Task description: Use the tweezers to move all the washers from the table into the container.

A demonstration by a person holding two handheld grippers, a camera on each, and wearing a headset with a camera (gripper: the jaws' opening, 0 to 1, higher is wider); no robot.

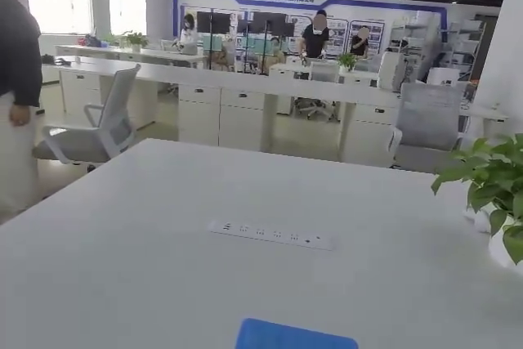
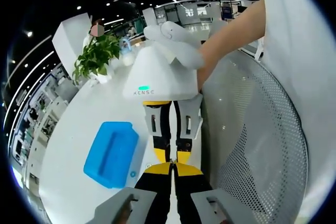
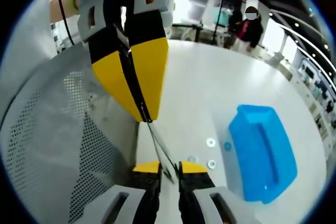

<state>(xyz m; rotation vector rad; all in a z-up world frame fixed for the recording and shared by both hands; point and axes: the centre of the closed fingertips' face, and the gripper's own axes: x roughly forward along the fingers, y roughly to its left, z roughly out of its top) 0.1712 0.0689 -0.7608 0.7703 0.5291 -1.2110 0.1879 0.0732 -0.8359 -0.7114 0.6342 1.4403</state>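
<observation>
While you look out over the white table (image 1: pixel 163 234), the blue container (image 1: pixel 296 336) peeks in at the bottom edge of the head view. A white power strip (image 1: pixel 270 234) lies just above it in the middle, and a green plant (image 1: pixel 494 177) stands at the right edge.

In the right gripper view, your left gripper (image 3: pixel 144 115) comes down from the top of the frame. Its yellow jaws are pressed together on the tweezers (image 3: pixel 157 142), which stick out of its tip as a thin dark line. That line runs down to your right gripper (image 3: pixel 169 169) at the bottom middle. The right jaws stand a little apart. The end of the tweezers sits in the gap between them, and they do not look closed on it.

The washers (image 3: pixel 211 142) lie on the table just right of the tweezers, in the lower middle of that frame. You can see three small rings there, near each other. The container is at the lower right, close beside them.

In the left gripper view, your two grippers meet tip to tip at the bottom middle. Your hand (image 2: pixel 176 43), in a white glove, holds the right gripper's white body near the top. The container lies at the lower left. A grey mesh (image 2: pixel 252 145) with small holes stands on the right side.
</observation>
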